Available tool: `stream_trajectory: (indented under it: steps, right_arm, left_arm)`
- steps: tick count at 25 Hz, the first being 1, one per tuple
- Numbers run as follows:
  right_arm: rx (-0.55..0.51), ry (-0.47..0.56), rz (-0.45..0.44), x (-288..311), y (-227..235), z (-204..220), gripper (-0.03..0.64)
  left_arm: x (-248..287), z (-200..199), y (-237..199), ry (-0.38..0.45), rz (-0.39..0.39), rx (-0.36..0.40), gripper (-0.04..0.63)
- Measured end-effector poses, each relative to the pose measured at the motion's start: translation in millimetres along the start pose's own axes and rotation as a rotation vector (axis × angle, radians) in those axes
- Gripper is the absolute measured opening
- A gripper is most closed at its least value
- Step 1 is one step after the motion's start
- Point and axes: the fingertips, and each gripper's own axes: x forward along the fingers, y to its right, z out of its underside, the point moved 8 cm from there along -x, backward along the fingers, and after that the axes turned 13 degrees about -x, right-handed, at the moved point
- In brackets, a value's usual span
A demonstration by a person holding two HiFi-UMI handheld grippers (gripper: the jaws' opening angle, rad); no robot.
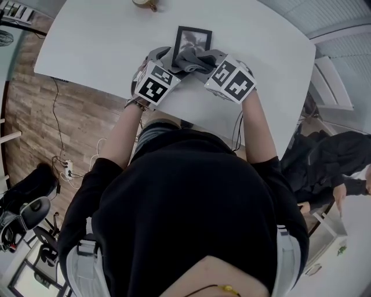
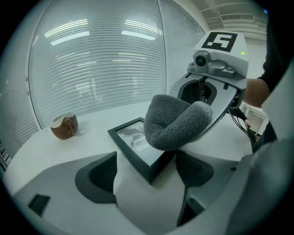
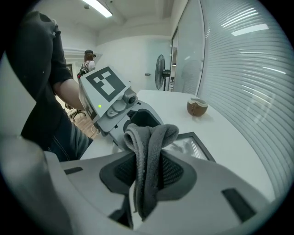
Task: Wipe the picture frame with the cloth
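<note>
Cloth (image 3: 146,151), grey, pinched between shut jaws of right gripper (image 3: 146,181), over picture frame (image 2: 131,146); left gripper (image 2: 146,174) wide apart, astride frame's near corner. Frame partly hidden beneath cloth.

Head view: worktop (image 1: 87,46) is bare and passable from 9 to 11 o'clock of the picture frame (image 1: 192,38), and bare again from 1 to 3 o'clock out to the edge. Brown round object (image 1: 145,3) stands at 11 o'clock by the far edge, well apart from the frame. Near side of the frame is blocked. Left tongs (image 2: 146,172) at 7 o'clock, jaws apart round the frame's corner. Right tongs (image 3: 147,176) at 5 o'clock, clamped on the cloth (image 1: 194,58), which overlaps the frame's lower part.
</note>
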Motion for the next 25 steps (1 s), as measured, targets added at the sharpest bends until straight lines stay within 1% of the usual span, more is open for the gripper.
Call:
stream_trajectory:
  steps: [7, 11, 16, 20, 25]
  right_arm:
    - [0.072, 0.026, 0.107, -16.6, -7.5, 11.8, 0.104]
    - [0.098, 0.065, 0.171, -26.6, -8.9, 22.3, 0.104]
    - [0.131, 0.163, 0.27, -40.5, -9.4, 20.2, 0.104]
    - [0.142, 0.248, 0.349, -49.1, -8.7, 17.1, 0.104]
    - [0.159, 0.354, 0.446, -63.4, -9.2, 8.8, 0.104]
  left_arm:
    - [-5.0, 0.2, -0.6, 0.011, -0.009, 0.008, 0.399]
    - [-5.1, 2.1, 1.1, 0.021, -0.041, -0.011, 0.399]
    - [-10.4, 4.2, 1.7, 0.03, -0.069, -0.044, 0.396]
    - [-15.8, 6.4, 1.3, 0.072, -0.094, -0.077, 0.39]
    - [-31.6, 7.0, 6.6, 0.14, -0.132, -0.068, 0.376]
